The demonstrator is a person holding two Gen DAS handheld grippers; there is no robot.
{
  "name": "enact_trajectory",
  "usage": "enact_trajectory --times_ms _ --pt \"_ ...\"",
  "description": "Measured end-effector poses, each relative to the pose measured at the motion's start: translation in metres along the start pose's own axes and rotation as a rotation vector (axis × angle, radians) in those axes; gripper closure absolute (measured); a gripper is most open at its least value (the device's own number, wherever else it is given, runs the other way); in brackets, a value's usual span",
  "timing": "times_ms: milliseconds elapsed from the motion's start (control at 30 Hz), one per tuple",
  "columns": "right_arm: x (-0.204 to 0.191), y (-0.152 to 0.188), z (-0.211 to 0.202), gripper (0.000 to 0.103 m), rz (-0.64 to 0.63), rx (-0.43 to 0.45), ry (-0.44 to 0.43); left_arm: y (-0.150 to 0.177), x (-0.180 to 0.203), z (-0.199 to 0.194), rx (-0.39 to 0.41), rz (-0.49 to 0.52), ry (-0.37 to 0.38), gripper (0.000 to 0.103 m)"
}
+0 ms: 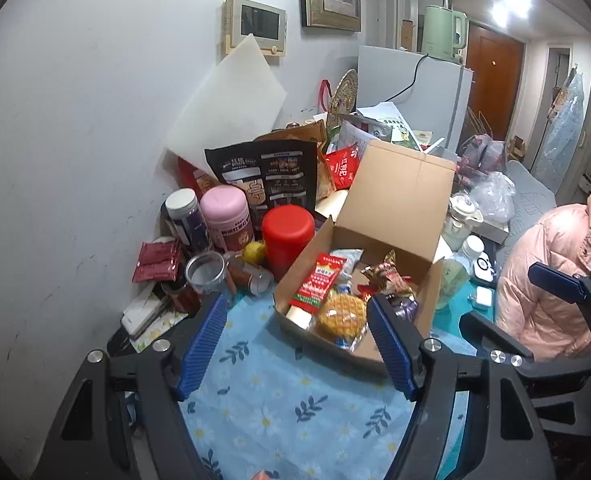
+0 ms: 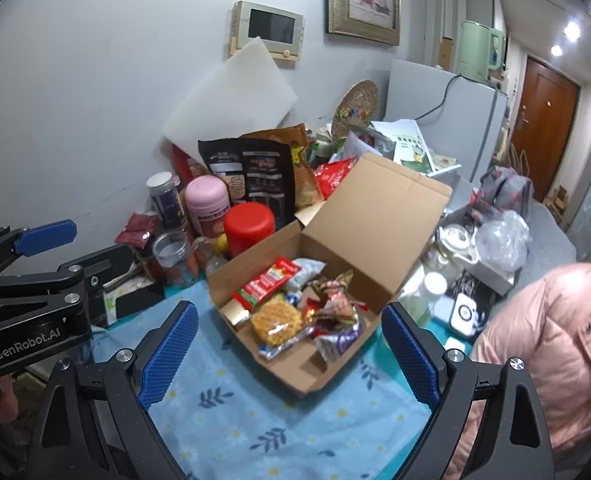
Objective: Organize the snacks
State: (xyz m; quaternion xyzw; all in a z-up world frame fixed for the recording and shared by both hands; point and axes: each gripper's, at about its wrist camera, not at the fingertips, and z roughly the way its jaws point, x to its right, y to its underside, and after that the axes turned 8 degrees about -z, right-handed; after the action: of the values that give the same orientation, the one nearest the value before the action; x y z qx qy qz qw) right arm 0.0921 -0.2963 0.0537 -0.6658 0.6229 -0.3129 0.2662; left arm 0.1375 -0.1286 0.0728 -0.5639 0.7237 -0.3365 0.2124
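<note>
Blue floral cloth (image 2: 295, 420) w/ open cardboard box (image 2: 375, 216), prob. full of snacks (image 2: 295, 308).

Open cardboard box (image 2: 375, 216) sits on the blue floral worktop (image 2: 255, 420), lid flap raised; inside lie a red packet (image 2: 265, 282), a yellow waffle-like snack (image 2: 275, 322) and crinkled foil wrappers (image 2: 335, 304).

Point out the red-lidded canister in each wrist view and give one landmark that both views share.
Left wrist: red-lidded canister left of centre, touching the cardboard box's left wall.
Right wrist: red-lidded canister left of centre, behind the box's left corner.
Shared landmark: the pink-lidded jar beside it.
</note>
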Motion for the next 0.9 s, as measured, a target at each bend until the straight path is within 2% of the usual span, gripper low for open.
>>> enact_trajectory --times_ms 500,900 --pt "-0.019 0.042 -0.018 0.009 0.027 -0.034 -0.062 0.05 -0.015 -0.021 -0.045 -0.051 -0.016 0.031" --pt "-0.026 0.05 -0.024 0.009 0.018 -0.037 -0.081 0.065 -0.022 -0.035 -0.051 -0.076 -0.042 0.031"
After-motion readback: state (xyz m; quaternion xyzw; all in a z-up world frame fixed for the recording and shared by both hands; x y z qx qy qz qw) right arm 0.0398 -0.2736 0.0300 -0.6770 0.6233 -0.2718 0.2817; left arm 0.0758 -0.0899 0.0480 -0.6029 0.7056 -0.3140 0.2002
